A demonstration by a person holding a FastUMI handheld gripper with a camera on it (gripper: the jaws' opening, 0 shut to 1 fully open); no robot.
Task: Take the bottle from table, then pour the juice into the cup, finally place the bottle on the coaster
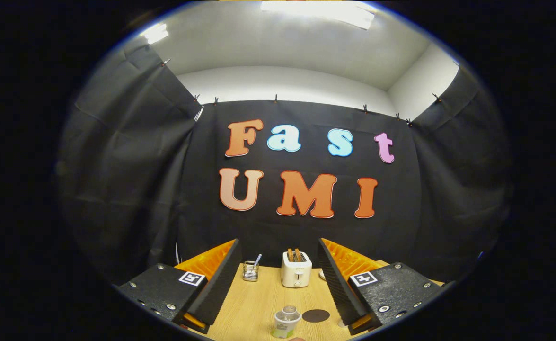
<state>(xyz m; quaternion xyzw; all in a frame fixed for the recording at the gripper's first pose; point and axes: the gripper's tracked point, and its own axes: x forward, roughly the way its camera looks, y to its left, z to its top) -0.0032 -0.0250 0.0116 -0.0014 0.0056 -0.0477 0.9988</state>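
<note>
Standing upright on the wooden tabletop (pixel 259 303), the bottle (pixel 286 322) is small, with a clear rounded top and a pale body carrying a green-and-white label; it sits low between the two fingers of the tool (pixel 278 284), nearer the viewer than their tips. Just beside it, toward the right finger, lies the coaster (pixel 315 315) — a flat, dark, round disc resting on the wood, close to the bottle but apart from it. A sliver of something pale shows past the coaster at the right finger's inner edge, too hidden to name.

The tool is spread wide, its fingers well apart and gripping nothing; neither finger touches the bottle or the coaster.

Beyond the fingertips, toward the far end of the tabletop, stands a white toaster (pixel 296 269) with two slices in its slots — and to its left a small wire holder (pixel 250 271) with a utensil leaning in it.
</note>
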